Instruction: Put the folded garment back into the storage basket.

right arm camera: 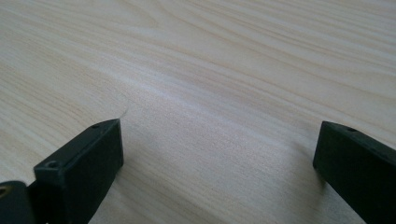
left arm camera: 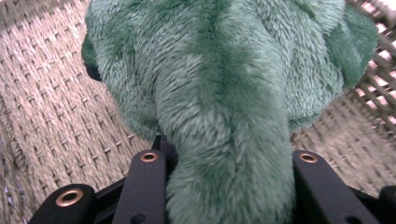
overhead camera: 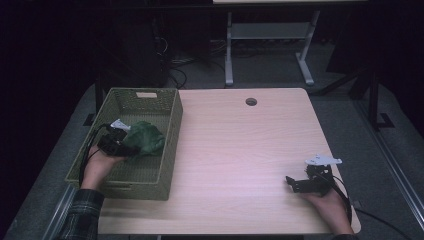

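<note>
A green plush toy (overhead camera: 146,137) lies inside a woven olive basket (overhead camera: 142,187) at the table's left side. My left gripper (overhead camera: 125,144) reaches into the basket from the left and is shut on the toy. In the left gripper view the fuzzy green plush toy (left arm camera: 224,93) fills the gap between the two black jaws of the left gripper (left arm camera: 229,156), over the basket's woven floor (left arm camera: 46,93). My right gripper (overhead camera: 292,182) rests low over the table's right front, open. In the right gripper view, bare wood lies between the wide-apart jaws of the right gripper (right arm camera: 219,135).
The light wooden table (overhead camera: 240,140) has a round cable hole (overhead camera: 251,102) near its far edge. Behind it stand another table's white legs (overhead camera: 229,50) and floor cables. A plaid sleeve (overhead camera: 82,210) enters at the lower left beside the basket.
</note>
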Demonstrator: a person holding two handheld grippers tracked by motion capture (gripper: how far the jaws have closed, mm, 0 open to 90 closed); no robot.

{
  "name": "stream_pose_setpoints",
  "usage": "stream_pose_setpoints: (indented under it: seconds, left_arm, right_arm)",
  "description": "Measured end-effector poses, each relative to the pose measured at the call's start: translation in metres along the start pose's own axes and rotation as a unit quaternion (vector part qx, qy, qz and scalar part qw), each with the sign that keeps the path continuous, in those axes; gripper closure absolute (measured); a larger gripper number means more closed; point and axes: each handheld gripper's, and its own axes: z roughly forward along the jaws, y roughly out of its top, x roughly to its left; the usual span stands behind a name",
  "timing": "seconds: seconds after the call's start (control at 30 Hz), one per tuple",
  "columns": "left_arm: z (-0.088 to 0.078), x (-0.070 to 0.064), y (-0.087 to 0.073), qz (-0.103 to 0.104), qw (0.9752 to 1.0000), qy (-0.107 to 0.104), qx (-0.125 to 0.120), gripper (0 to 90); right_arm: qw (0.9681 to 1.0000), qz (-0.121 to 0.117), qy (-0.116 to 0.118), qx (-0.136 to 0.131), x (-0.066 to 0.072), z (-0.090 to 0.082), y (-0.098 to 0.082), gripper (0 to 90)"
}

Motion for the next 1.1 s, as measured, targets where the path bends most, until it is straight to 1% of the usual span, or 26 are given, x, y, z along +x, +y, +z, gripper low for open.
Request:
stream_pose_setpoints:
  seconds: [0.07,0.17,0.2,0.3,0.33,0.43,0.47,0.5,0.53,0.57,0.6,0.63,0.67,0.7,0.8,0.83,0.87,0.9,0.97,1.0,1.1]
  left_arm:
    - [0.001,0.000,0.000,-0.003,1.0000,0.002,0.003,62.3]
    - [0.006,-0.001,-0.002,-0.001,0.9997,0.007,0.024,61.4]
    - [0.006,-0.001,-0.002,-0.001,0.9997,0.007,0.024,60.9]
    - [0.010,-0.002,-0.002,0.005,0.9990,0.009,0.042,59.1]
    - [0.011,-0.003,-0.003,0.003,0.9989,0.010,0.047,59.1]
    - [0.012,-0.001,-0.003,-0.004,0.9989,0.005,0.047,56.5]
    - [0.013,0.000,-0.003,-0.013,0.9987,0.000,0.050,53.2]
    - [0.013,0.000,-0.003,-0.013,0.9987,0.000,0.050,50.3]
    - [0.014,0.001,-0.003,-0.015,0.9986,-0.001,0.051,50.3]
    - [0.014,0.001,-0.003,-0.017,0.9986,-0.001,0.051,47.5]
    - [0.014,0.001,-0.003,-0.011,0.9986,0.005,0.051,40.5]
    - [0.014,0.000,-0.003,-0.010,0.9987,0.008,0.050,36.3]
    - [0.015,0.000,-0.003,-0.009,0.9987,0.006,0.049,36.3]
    - [0.015,0.000,-0.003,-0.008,0.9988,0.006,0.047,33.1]
    - [0.012,0.002,-0.002,-0.014,0.9994,0.006,0.031,22.6]
    - [0.010,0.004,-0.001,-0.021,0.9995,0.006,0.021,22.6]
    - [0.007,0.006,-0.001,-0.030,0.9995,0.003,0.006,19.1]
    - [0.007,0.006,-0.001,-0.030,0.9995,0.003,0.006,17.7]
    - [0.005,0.007,0.000,-0.031,0.9995,0.003,-0.004,17.4]
    - [0.004,0.007,0.000,-0.028,0.9996,0.003,-0.008,14.8]
    - [0.002,0.007,0.001,-0.031,0.9993,0.001,-0.020,13.9]
  right_arm:
    - [1.0000,0.000,0.000,0.000,0.000,0.000,0.000,1.4]
    - [1.0000,0.000,0.000,0.000,0.000,0.000,0.000,1.4]
    - [1.0000,0.000,0.000,0.000,0.000,0.000,0.000,1.4]
    - [1.0000,0.000,0.000,0.000,0.000,0.000,0.000,1.4]
    - [1.0000,0.000,0.000,0.000,0.000,0.000,0.000,1.4]
    - [1.0000,-0.001,-0.001,0.000,0.000,0.000,0.000,1.4]
    - [1.0000,-0.001,-0.001,0.000,0.000,0.000,0.000,1.4]
    - [1.0000,-0.001,-0.001,0.000,0.000,0.000,0.000,1.4]
    - [1.0000,-0.001,-0.001,0.000,0.000,0.000,0.000,1.4]
    - [1.0000,-0.001,0.000,0.000,0.000,0.000,0.000,1.4]
    - [1.0000,0.000,-0.001,0.000,0.000,0.000,0.000,1.4]
    - [1.0000,0.000,-0.001,0.000,0.000,0.000,0.000,1.4]
    - [1.0000,0.000,-0.001,0.000,0.000,0.000,0.000,1.4]
    - [1.0000,0.001,-0.001,0.000,0.000,0.000,0.000,1.4]
    - [1.0000,0.001,-0.001,0.000,0.000,0.000,0.000,1.4]
    - [1.0000,0.001,-0.001,0.000,0.000,0.000,0.000,1.4]
    - [1.0000,0.001,-0.001,0.000,0.001,0.000,0.000,1.4]
    - [1.0000,0.001,-0.001,0.000,0.001,0.000,0.000,1.4]
    - [1.0000,0.000,-0.001,0.000,0.000,0.000,0.000,1.4]
    - [1.0000,0.000,-0.001,0.000,0.000,0.000,0.000,1.4]
    - [1.0000,0.000,-0.001,0.000,0.000,0.000,0.000,1.4]
